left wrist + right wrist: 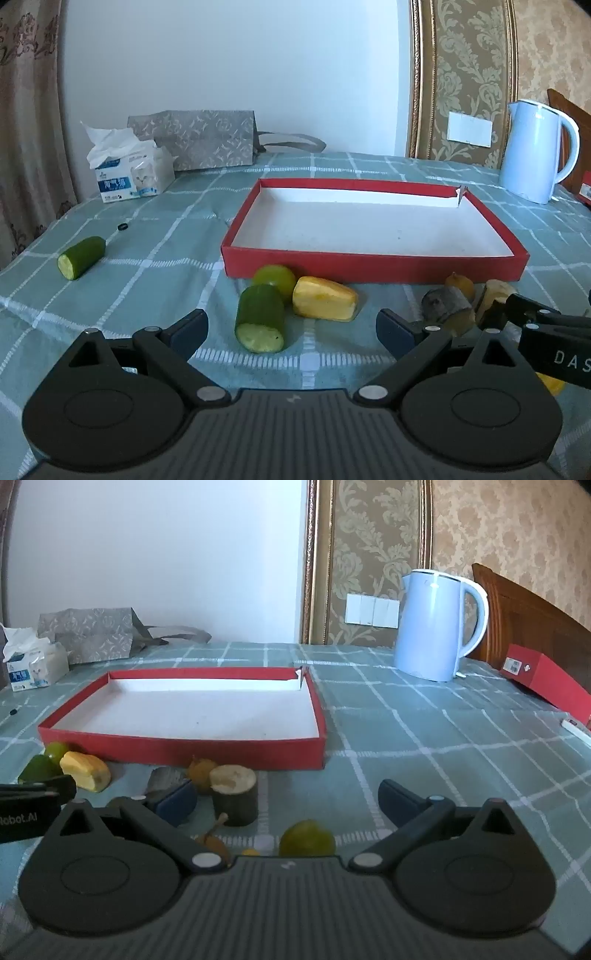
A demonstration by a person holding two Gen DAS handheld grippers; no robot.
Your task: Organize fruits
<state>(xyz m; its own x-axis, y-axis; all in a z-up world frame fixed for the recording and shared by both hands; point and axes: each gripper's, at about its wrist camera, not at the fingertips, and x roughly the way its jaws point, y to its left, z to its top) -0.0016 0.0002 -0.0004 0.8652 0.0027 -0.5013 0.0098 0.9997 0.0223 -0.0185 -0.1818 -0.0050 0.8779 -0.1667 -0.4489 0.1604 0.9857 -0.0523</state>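
An empty red tray point(373, 266) with a white floor lies mid-table; it also shows in the right wrist view point(184, 747). In front of it lie a cucumber piece point(260, 319), a green round fruit point(275, 277) and a yellow fruit piece point(325, 298). Another cucumber piece point(81, 256) lies far left. My left gripper point(291, 330) is open, with the near cucumber piece between its fingers. My right gripper point(288, 803) is open above a banana stub point(234, 794), a green fruit point(306, 840), a small brown fruit point(201, 770) and a grey piece point(166, 777).
A pale blue kettle point(436, 624) stands at the back right, next to a red box point(546, 679). A tissue pack point(131, 170) and a grey paper bag point(199, 138) stand at the back left. A small black ring point(122, 226) lies on the checked cloth.
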